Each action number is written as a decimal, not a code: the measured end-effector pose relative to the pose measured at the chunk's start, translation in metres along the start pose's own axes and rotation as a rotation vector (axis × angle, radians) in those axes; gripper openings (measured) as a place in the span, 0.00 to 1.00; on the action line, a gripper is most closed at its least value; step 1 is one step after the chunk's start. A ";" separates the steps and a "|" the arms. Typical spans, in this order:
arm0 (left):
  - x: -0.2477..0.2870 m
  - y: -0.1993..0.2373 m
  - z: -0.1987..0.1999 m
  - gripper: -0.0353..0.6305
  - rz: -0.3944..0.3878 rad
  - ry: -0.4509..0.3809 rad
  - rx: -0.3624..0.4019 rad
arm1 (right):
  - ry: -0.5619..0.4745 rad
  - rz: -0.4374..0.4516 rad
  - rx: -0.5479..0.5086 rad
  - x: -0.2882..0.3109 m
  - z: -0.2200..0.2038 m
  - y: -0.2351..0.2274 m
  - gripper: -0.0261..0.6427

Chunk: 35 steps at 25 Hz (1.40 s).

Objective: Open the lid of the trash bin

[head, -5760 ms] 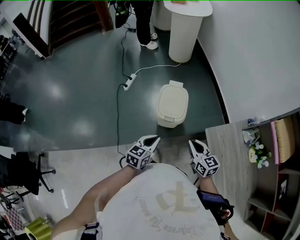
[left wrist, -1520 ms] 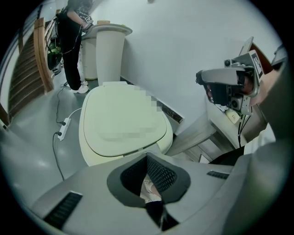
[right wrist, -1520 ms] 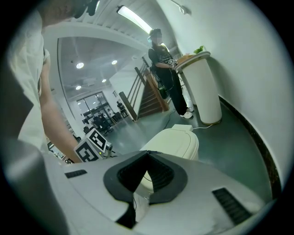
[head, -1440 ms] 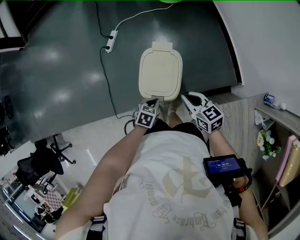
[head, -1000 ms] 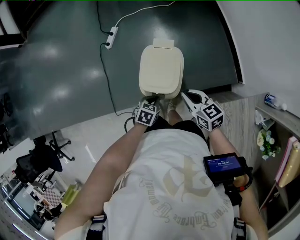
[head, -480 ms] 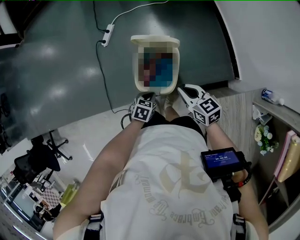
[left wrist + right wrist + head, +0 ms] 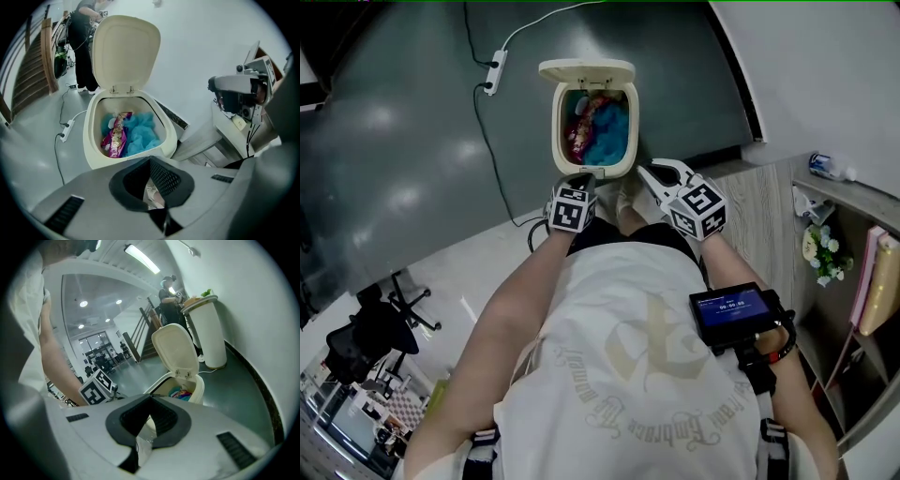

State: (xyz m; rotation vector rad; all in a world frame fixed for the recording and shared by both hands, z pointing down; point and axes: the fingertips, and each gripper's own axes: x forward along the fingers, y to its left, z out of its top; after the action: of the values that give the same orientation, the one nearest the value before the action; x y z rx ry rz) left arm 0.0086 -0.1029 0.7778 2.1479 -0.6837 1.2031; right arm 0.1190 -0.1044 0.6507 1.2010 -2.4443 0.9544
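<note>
Head view showed the trash bin on the floor just ahead of us, its lid tipped upright on the back hinge. Since neither tool touched it, we judged a foot on a pedal held it up. Our left hand-held gripper and right hand-held gripper hung just short of the bin, each clenched tip to tip on nothing.

The head view looks steeply down over the person onto the trash bin on the floor, which both gripper views share, facing it low and close from its front edge.
</note>
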 end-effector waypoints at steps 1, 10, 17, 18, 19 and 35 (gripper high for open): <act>0.000 0.000 0.000 0.07 0.000 -0.011 -0.002 | 0.000 -0.003 -0.001 -0.001 -0.002 0.001 0.05; -0.042 0.001 0.003 0.07 -0.040 -0.135 -0.029 | -0.020 -0.032 -0.017 -0.004 0.004 0.026 0.05; -0.085 0.014 0.007 0.07 -0.024 -0.237 -0.104 | -0.051 -0.026 -0.041 -0.001 0.017 0.051 0.05; -0.091 0.015 0.010 0.07 -0.020 -0.254 -0.118 | -0.055 -0.021 -0.048 -0.001 0.020 0.054 0.05; -0.097 0.016 0.012 0.07 -0.017 -0.272 -0.127 | -0.059 -0.015 -0.054 0.000 0.022 0.057 0.05; -0.191 0.026 0.029 0.07 -0.006 -0.474 -0.122 | -0.130 0.038 -0.148 -0.005 0.063 0.106 0.04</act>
State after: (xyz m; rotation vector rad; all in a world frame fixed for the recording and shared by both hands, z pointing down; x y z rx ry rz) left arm -0.0803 -0.1125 0.6047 2.3438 -0.9187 0.6260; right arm 0.0436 -0.0960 0.5539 1.2051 -2.5952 0.7108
